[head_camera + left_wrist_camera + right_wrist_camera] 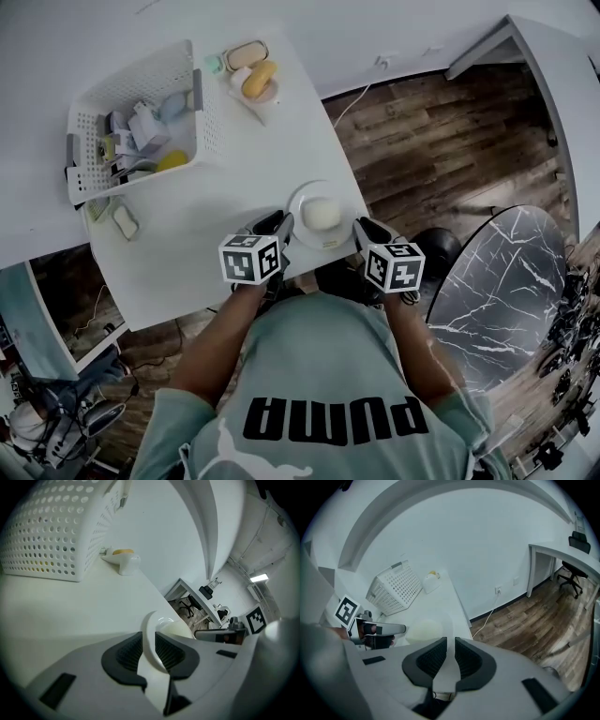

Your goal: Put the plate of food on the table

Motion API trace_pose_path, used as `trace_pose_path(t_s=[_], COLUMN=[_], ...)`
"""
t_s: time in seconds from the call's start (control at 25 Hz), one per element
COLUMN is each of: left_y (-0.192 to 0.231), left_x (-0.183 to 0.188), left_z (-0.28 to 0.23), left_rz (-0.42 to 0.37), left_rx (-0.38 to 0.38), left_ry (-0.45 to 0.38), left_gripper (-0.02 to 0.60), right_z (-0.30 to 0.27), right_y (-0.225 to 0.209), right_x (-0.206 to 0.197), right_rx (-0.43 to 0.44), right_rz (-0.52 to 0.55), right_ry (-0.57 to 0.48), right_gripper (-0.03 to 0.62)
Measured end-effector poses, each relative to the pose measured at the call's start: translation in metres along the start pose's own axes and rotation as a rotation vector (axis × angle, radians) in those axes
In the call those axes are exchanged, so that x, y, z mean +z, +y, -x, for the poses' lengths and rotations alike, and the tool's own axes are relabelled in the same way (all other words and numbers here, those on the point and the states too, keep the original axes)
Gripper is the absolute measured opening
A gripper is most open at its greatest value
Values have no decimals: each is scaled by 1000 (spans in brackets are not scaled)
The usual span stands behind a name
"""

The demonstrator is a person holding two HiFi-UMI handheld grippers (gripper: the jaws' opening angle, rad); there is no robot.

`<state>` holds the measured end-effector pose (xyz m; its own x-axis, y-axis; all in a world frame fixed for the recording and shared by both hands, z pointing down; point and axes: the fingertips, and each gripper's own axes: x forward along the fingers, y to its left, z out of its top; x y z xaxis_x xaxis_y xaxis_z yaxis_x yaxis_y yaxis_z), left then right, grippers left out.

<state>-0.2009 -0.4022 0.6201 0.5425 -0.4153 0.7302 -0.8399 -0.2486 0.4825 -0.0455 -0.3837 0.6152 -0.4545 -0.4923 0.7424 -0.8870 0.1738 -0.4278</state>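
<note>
A white plate carrying a pale, rounded piece of food is over the white table's near right corner. I cannot tell whether it rests on the top. My left gripper is shut on the plate's left rim, and my right gripper is shut on its right rim. In the left gripper view the thin rim runs between the dark pads, with the food just beyond. The right gripper view shows the rim pinched the same way and the food ahead.
A white perforated basket holding several small items stands at the table's far left. A yellow item on a small dish sits at the back. A marble-topped round table and wooden floor lie to the right.
</note>
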Motion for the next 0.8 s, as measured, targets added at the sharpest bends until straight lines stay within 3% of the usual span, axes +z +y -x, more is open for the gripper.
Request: trace_pose_path(t_s=[0.8], left_y=[-1], left_x=[-8], left_z=[-15], left_rz=[90], left_rx=[-28], left_ry=[54], left_gripper=[60], right_z=[-10], right_y=[1], right_x=[-4], right_rx=[71], right_rz=[-152], right_ry=[32], right_gripper=[40])
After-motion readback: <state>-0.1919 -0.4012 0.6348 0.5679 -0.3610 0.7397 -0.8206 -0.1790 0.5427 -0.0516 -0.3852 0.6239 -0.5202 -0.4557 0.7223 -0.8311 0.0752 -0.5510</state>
